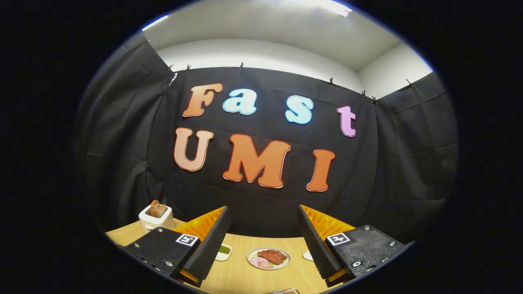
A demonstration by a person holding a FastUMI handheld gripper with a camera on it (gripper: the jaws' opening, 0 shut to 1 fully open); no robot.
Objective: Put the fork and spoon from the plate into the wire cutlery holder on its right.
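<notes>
Across the lower part of the gripper view, a light wooden counter (237,277) carries all items listed; behind it hangs the booth's black cloth wall (408,163), with a white room wall and ceiling above.

Item 1. Gripper (263,241): held raised above the counter and pointing level toward the cloth wall. Jaws released, spread wide apart, nothing between them but open air and the far counter. Each finger carries a square printed marker on its upper face.

Item 2. White toaster (155,218): stands at the far left corner of the counter, beyond the left finger. Two brown slices of toast stand upright in its slots.

Item 3. Round plate (268,258): sits on the counter ahead of the fingers, seen in the gap between them, nearer the right finger. It holds a reddish-brown piece of meat, pale pink slices and a little green.

Item 4. Small white dish (224,251): just beside the left finger's tip, partly hidden by it; holds something green.

Item 5. Small white object (307,255): on the counter, touching the edge of the right finger in view; mostly hidden, kind cannot be told.

Item 6. Edge of another object (286,291): at the near rim of the counter below the plate; too cut off to identify.

Fork, spoon and wire cutlery holder: location cannot be told here.
</notes>
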